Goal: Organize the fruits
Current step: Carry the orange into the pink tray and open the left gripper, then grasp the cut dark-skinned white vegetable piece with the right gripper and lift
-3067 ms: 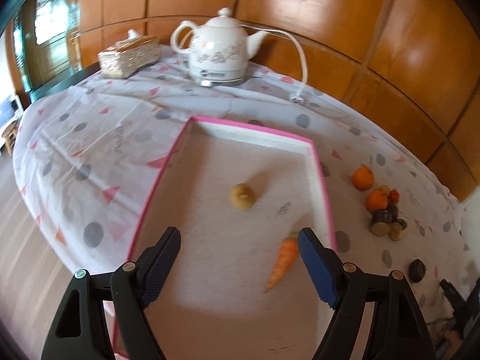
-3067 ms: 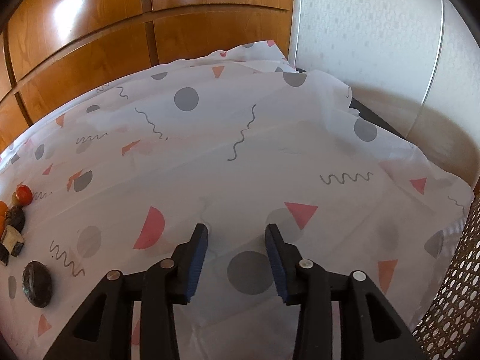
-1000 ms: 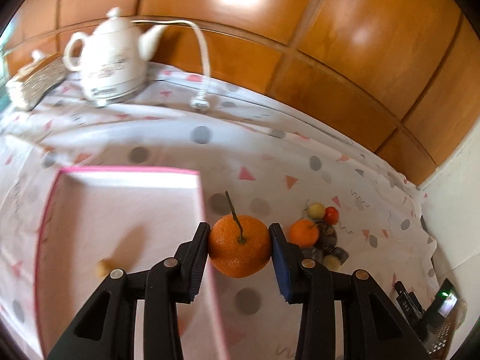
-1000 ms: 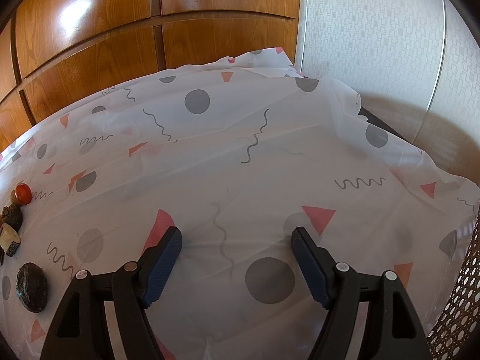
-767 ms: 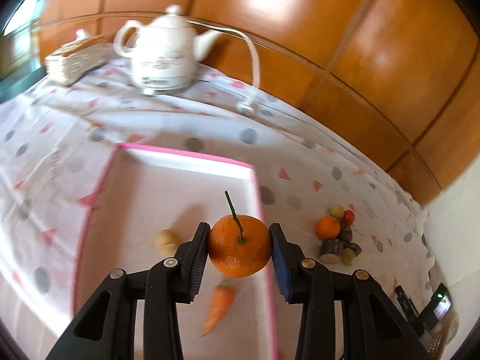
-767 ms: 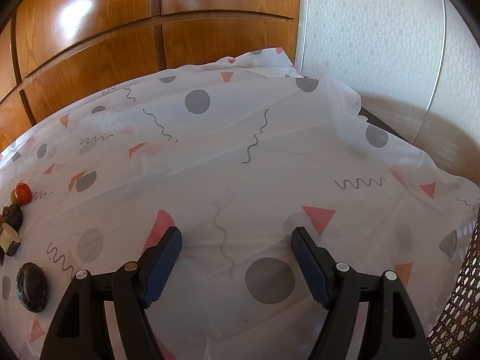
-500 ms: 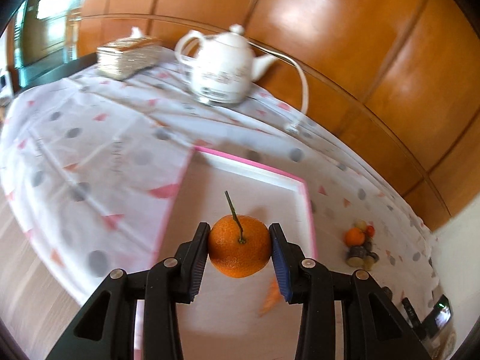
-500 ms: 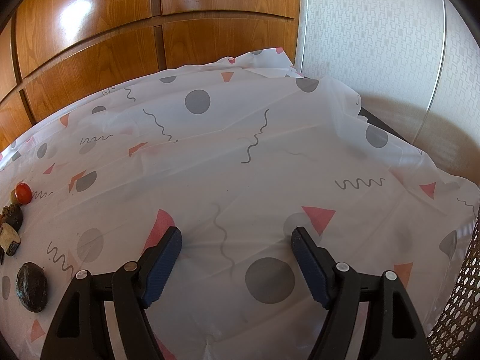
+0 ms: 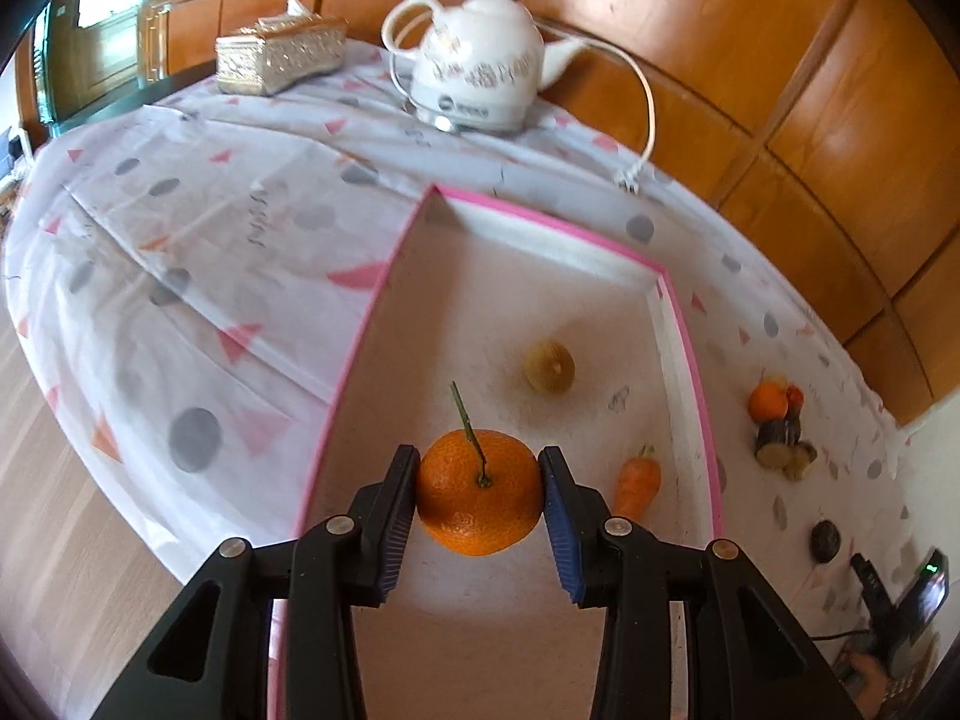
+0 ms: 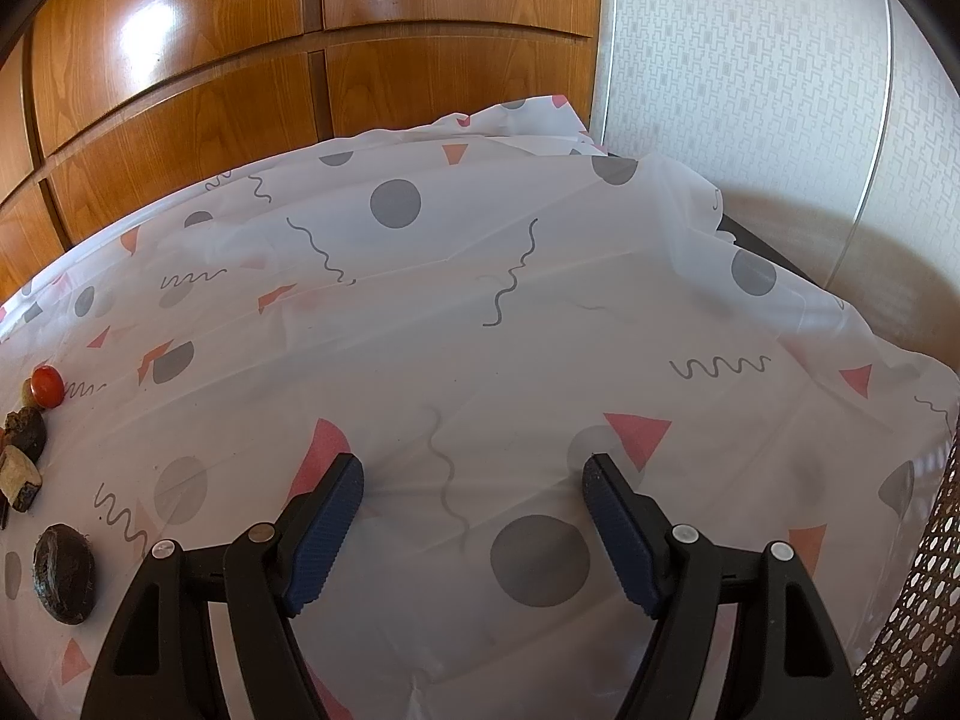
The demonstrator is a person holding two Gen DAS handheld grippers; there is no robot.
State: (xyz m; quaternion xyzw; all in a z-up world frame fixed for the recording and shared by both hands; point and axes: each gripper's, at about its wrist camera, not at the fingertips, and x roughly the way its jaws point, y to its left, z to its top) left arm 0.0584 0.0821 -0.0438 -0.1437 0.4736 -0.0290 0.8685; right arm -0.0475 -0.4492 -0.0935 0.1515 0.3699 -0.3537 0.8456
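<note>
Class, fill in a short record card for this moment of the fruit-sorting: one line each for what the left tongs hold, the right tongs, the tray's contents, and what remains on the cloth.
Left tongs: shut on the stemmed orange, over the pink-rimmed tray
Right tongs: open, nothing between them, above the patterned tablecloth
Tray contents: a small yellow-brown fruit and a carrot
Left on the cloth: a second orange, a small red fruit, a dark round fruit, and some cut pieces
Background: white kettle, tissue box
</note>
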